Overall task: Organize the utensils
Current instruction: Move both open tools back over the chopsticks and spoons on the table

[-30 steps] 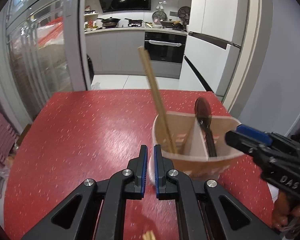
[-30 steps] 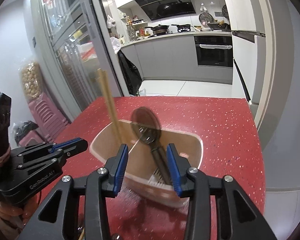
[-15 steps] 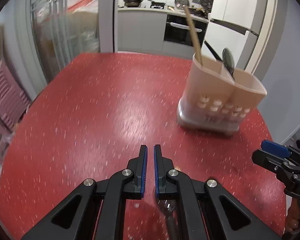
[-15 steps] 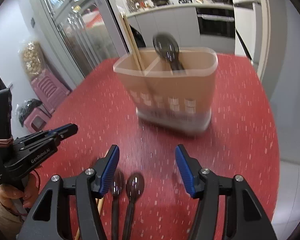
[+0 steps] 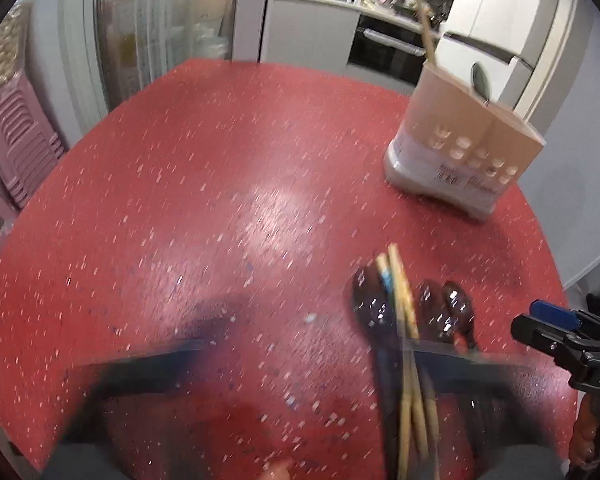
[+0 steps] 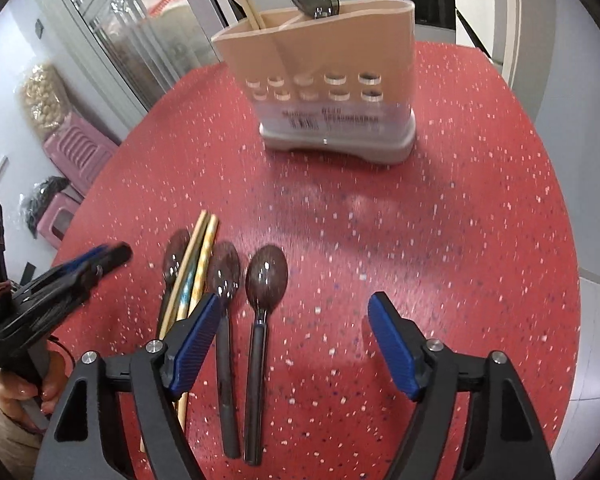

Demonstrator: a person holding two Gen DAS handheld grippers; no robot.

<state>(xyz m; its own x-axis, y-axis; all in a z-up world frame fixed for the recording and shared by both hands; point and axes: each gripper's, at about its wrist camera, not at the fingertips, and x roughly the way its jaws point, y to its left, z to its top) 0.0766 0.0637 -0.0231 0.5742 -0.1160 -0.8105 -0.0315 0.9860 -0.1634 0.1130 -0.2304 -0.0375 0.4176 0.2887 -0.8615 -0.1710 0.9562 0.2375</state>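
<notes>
Spoons (image 6: 256, 292) beside chopsticks (image 6: 196, 264); holder (image 6: 332, 80) well apart.

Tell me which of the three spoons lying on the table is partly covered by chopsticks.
The leftmost spoon: the chopsticks lie across it, while the other two spoons lie uncovered.

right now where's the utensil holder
In the right wrist view the utensil holder stands upright at the far side of the red table, beyond the loose spoons and chopsticks lying near the right tool.
</notes>
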